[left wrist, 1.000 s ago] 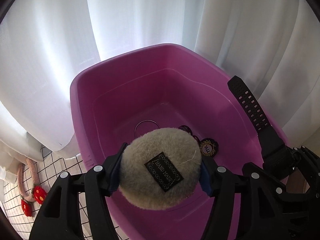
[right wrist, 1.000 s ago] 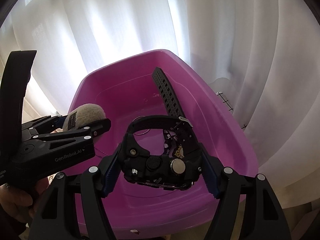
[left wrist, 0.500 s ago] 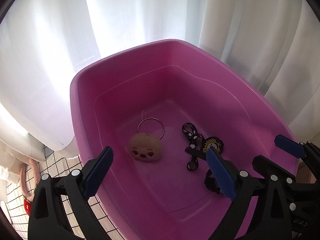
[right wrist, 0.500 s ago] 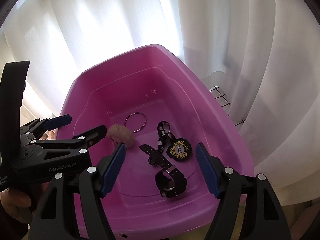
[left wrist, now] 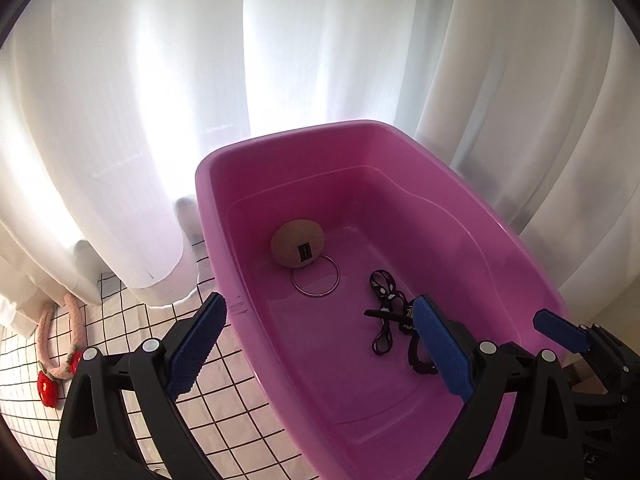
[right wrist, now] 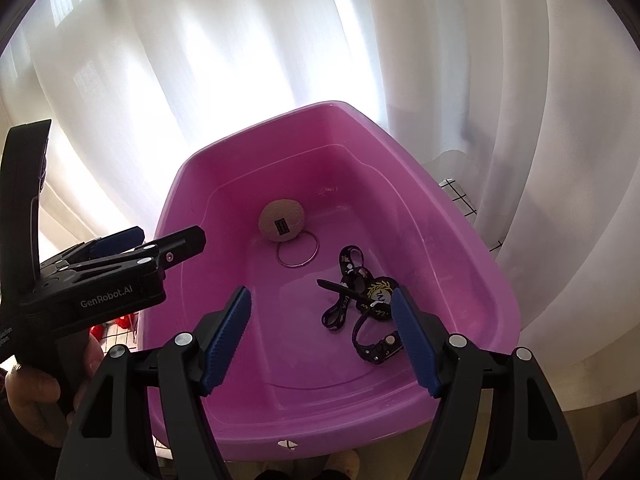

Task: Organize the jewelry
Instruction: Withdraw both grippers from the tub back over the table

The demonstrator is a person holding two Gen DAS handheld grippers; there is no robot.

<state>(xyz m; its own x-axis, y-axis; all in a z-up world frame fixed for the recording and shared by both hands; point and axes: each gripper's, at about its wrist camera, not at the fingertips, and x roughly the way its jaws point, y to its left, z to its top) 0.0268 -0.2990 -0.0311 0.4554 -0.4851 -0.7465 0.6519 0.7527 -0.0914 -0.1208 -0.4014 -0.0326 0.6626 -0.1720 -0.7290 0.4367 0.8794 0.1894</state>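
Right wrist view showed the right gripper [right wrist: 320, 336] with its blue-padded fingers [right wrist: 226, 336] spread wide and holding nothing, poised over the near end of the pink tub [right wrist: 472, 248]. Between those fingers, on the tub floor, lay the black watch [right wrist: 376, 346] close to the right pad, touching the round black badge with a gold wreath [right wrist: 378, 298] and the dark patterned lanyard [right wrist: 346, 288] just beyond it. Farther in, a metal ring [right wrist: 298, 254] lay flat, with the beige plush ball [right wrist: 282, 220] resting on its far left edge, black label up. At the left, the left gripper [right wrist: 160, 242] stood apart from the tub's left rim, its fingers parted and empty.

Left wrist view had the left gripper [left wrist: 320, 344] straddling the tub's near left wall [left wrist: 224, 256], the left pad [left wrist: 198, 344] over the white gridded tabletop [left wrist: 224, 396] and the right pad over the tub floor, partly covering the watch and badge. At the far left on the tabletop lay a pink band with red strawberry charms [left wrist: 52, 344]. White curtains [left wrist: 160, 80] hung behind everything
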